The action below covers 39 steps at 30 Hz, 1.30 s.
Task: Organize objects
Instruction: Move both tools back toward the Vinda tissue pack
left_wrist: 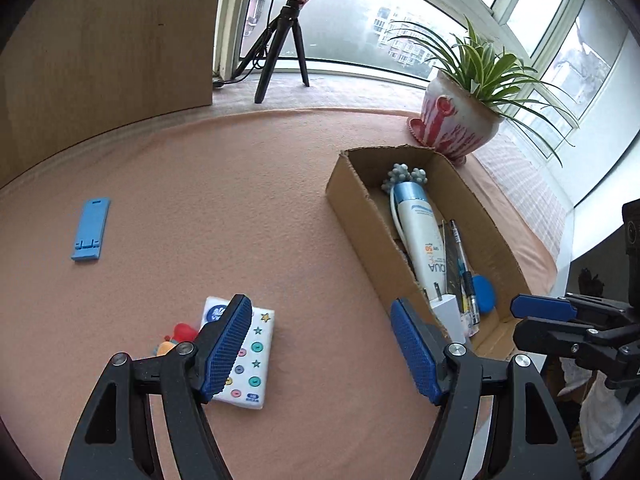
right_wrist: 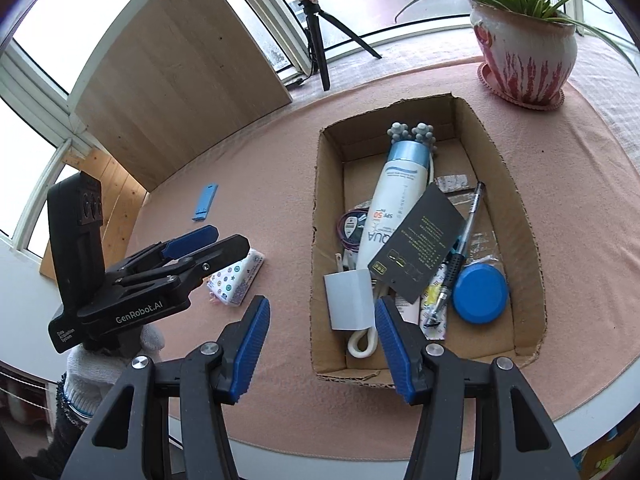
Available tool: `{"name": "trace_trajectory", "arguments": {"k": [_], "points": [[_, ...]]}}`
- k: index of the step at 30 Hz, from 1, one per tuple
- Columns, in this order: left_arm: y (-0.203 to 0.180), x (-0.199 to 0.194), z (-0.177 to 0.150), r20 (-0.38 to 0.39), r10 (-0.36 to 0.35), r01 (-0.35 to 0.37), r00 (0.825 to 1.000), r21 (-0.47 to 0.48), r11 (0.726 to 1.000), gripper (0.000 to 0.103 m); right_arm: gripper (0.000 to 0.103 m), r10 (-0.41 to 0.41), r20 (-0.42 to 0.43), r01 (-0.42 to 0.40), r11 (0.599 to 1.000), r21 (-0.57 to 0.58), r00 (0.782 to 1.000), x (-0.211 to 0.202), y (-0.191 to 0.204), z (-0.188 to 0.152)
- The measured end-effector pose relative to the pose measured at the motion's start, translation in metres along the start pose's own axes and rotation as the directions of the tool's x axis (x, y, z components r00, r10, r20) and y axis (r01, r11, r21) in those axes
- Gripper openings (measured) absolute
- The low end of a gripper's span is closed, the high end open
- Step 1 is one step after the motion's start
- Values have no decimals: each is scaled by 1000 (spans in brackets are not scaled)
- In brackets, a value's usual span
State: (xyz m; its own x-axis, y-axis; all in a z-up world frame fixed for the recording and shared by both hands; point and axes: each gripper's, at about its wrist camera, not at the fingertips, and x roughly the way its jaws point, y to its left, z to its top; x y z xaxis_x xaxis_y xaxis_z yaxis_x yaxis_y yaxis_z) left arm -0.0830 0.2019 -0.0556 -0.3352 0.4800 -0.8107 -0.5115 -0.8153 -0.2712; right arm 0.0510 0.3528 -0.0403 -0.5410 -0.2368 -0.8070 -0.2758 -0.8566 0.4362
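Note:
A cardboard box (right_wrist: 328, 216) on the pink tablecloth holds a white sunscreen bottle (right_wrist: 394, 200), a black card (right_wrist: 420, 240), a pen (right_wrist: 460, 248), a blue round lid (right_wrist: 480, 292), a white charger (right_wrist: 348, 300) and a grey massage roller (right_wrist: 412, 134). The box also shows in the left wrist view (left_wrist: 360, 208). A white tissue pack with coloured buttons (left_wrist: 252, 356) lies left of the box, with a small red-orange toy (left_wrist: 176, 338) beside it. A blue phone stand (left_wrist: 91, 229) lies further left. My left gripper (left_wrist: 320, 344) is open above the pack. My right gripper (right_wrist: 320, 344) is open over the box's near end.
A potted spider plant (left_wrist: 456, 120) stands behind the box. A ring light tripod (left_wrist: 280, 52) stands on the windowsill. A wooden board (left_wrist: 104, 48) leans at the back left. The table edge runs close on the right (right_wrist: 580, 416).

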Motion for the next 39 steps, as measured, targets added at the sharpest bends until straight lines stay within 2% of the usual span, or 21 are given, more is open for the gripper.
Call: {"name": "trace_trajectory", "arguments": {"k": [7, 10, 14, 23, 30, 37, 39], "points": [[50, 2, -27, -61, 17, -19, 998, -34, 999, 75, 55, 62, -42, -63, 998, -15, 997, 30, 38, 11], [61, 7, -35, -85, 13, -16, 996, -36, 999, 75, 55, 64, -58, -65, 998, -27, 996, 46, 53, 17], [68, 9, -40, -90, -25, 22, 996, -37, 999, 74, 55, 59, -92, -61, 998, -25, 994, 74, 65, 23], [72, 16, -43, -105, -66, 62, 992, -38, 997, 74, 55, 104, -188, -90, 992, 85, 977, 124, 65, 27], [63, 23, -45, -124, -100, 99, 987, -13, 995, 74, 54, 79, -242, -56, 993, 102, 967, 149, 65, 28], [55, 27, -48, -133, -124, 124, 983, -12, 992, 73, 41, 84, -282, -52, 992, 117, 956, 165, 57, 23], [55, 29, -49, -136, -131, 129, 982, -20, 991, 68, 37, 76, -287, -47, 993, 107, 955, 168, 57, 22]]}}
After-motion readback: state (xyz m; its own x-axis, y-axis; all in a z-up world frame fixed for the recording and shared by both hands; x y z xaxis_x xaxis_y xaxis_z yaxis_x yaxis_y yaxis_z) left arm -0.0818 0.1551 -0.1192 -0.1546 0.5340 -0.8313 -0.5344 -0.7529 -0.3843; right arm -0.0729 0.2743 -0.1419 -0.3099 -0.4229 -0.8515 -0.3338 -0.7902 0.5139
